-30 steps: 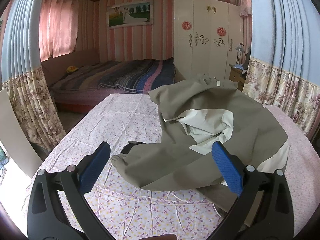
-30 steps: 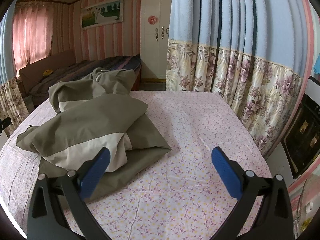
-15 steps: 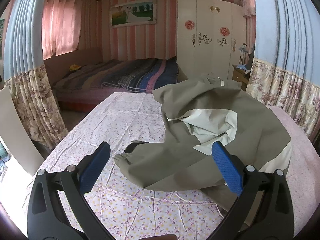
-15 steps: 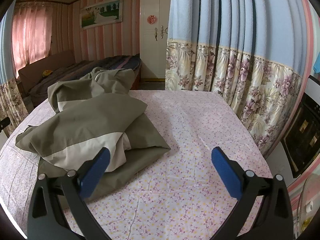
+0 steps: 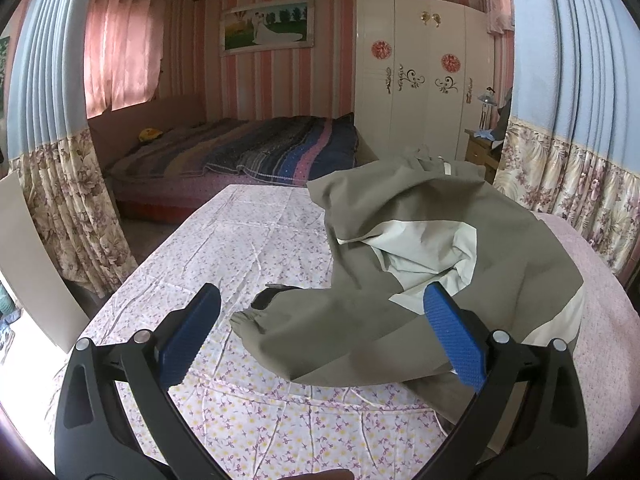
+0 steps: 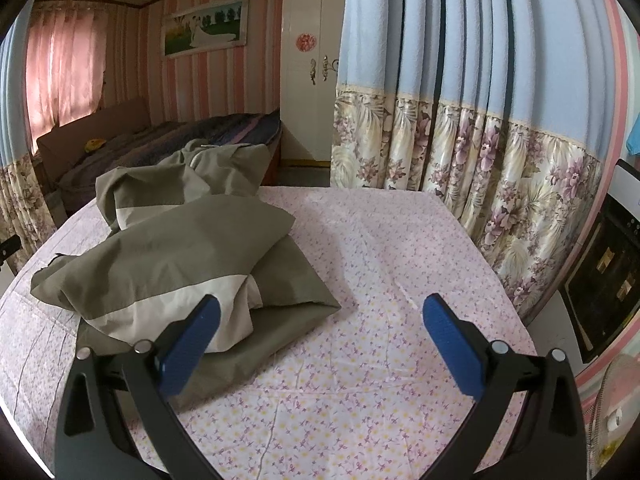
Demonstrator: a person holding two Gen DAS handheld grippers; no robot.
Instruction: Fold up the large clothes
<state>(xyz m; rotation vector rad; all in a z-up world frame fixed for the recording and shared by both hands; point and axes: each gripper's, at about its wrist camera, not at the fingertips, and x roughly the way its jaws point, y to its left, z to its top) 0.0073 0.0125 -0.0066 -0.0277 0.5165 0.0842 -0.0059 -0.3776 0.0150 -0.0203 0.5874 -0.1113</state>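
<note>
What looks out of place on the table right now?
Only the olive jacket: it lies crumpled in a heap on the floral tablecloth, one cuffed sleeve sticking out. Both grippers hover open, empty.

The far end of the crumpled olive-green and cream jacket (image 5: 460, 248) is hidden behind its own raised folds, and its near right edge is covered by the black arm of the left gripper (image 5: 320, 344). The garment's type cannot be settled from either view. Part of the flower-printed pink tablecloth (image 6: 380, 280) is concealed beneath the cloth heap. A small yellow object (image 5: 149, 133) on the distant striped bed (image 5: 256, 152) is too small to be identified.
</note>
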